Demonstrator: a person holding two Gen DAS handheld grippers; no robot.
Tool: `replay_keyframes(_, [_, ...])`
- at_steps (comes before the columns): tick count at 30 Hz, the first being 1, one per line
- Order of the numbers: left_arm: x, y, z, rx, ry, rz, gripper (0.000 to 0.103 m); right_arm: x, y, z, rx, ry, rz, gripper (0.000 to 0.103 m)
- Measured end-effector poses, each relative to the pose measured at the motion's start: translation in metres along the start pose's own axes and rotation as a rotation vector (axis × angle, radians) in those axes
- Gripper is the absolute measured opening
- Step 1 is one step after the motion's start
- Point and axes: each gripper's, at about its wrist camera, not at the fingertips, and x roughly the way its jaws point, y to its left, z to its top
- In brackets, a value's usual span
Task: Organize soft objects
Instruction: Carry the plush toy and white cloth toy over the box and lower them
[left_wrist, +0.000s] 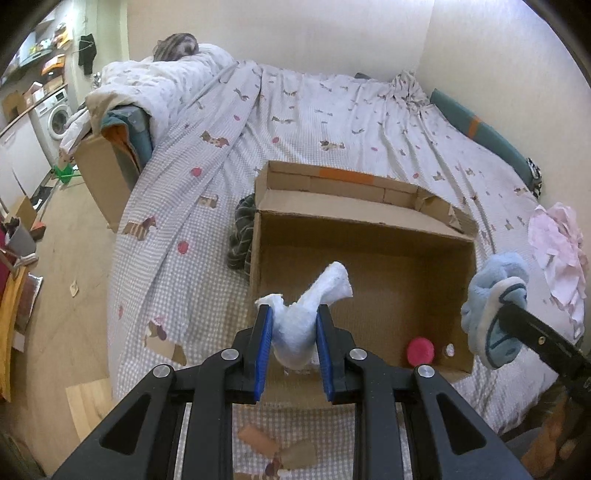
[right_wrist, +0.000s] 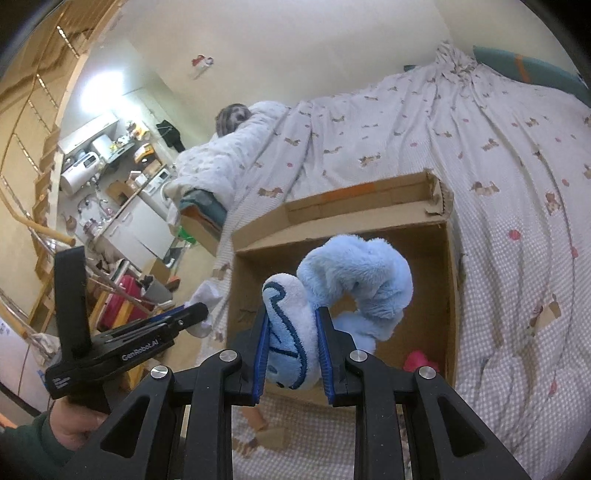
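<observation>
Two claws are working: the left claw (left_wrist: 294, 325) is pinching one white cloth (left_wrist: 310, 314), the right claw (right_wrist: 293, 347) one blue plush (right_wrist: 332, 295), both over one cardboard box (left_wrist: 369, 236) on the bed (left_wrist: 332, 122); one pink ball (left_wrist: 420, 351) is lying at the box's 5 o'clock corner.

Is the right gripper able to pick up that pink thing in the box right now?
Probably not yet: the right gripper is shut on the blue plush toy. The open box leaves the pink thing exposed.

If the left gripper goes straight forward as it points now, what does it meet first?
Probably the inside of the open cardboard box, its floor or far wall; depth is unclear. The left gripper holds a white cloth above the box's near edge.
</observation>
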Motion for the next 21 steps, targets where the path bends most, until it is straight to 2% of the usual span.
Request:
replay_keyframes(11, [0.057, -0.004, -0.014, 0.017, 0.057, -0.003, 0.021, 0.051, -0.026, -0.02, 0.017, 0.112, -0.083, 0.026])
replay_keyframes(21, [0.075, -0.011, -0.02, 0.029, 0.071, -0.028, 0.022, 0.067, -0.028, -0.025, -0.018, 0.163, -0.114, 0.026])
